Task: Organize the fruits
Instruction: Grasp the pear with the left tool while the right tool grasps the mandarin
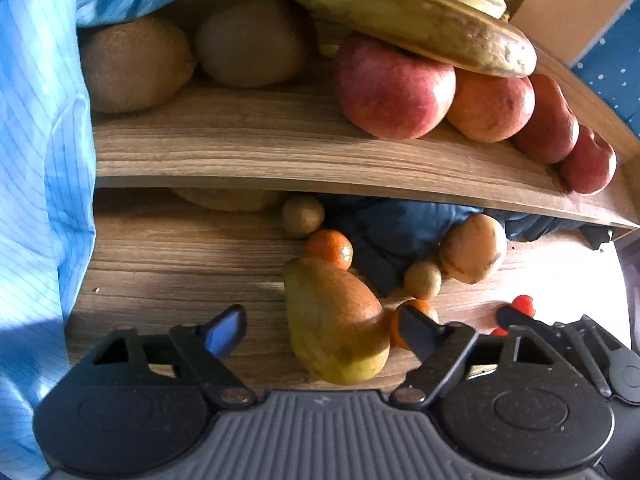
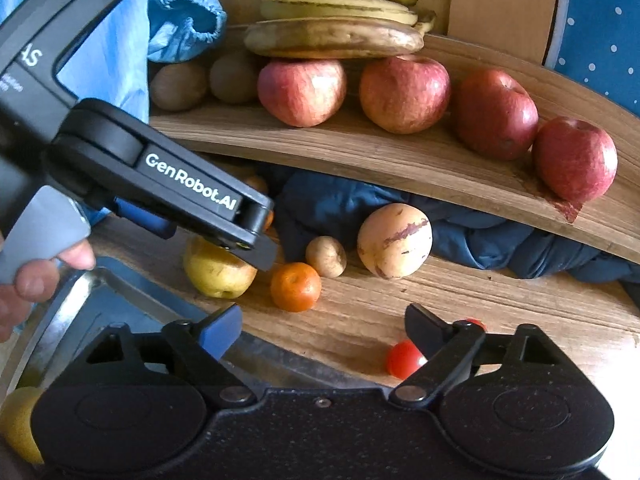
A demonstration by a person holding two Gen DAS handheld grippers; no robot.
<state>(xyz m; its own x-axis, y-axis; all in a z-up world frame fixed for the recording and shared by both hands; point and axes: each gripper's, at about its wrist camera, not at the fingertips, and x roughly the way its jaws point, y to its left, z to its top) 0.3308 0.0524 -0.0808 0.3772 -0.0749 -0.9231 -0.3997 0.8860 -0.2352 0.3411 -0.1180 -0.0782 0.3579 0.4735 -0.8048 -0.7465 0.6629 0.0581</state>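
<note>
A yellow-green pear lies on the lower wooden board between the fingers of my left gripper. The jaws are open; the right finger sits close beside the pear and the left one stands well clear. In the right wrist view the left gripper hangs over that pear. My right gripper is open and holds nothing, with a cherry tomato just beside its right finger. A mandarin, a small brown fruit and a pale striped melon lie beyond it.
The upper shelf carries several apples, two kiwis and bananas. A dark blue cloth fills the space under the shelf. A metal tray rim and a yellow fruit sit lower left. A light blue sleeve hangs on the left.
</note>
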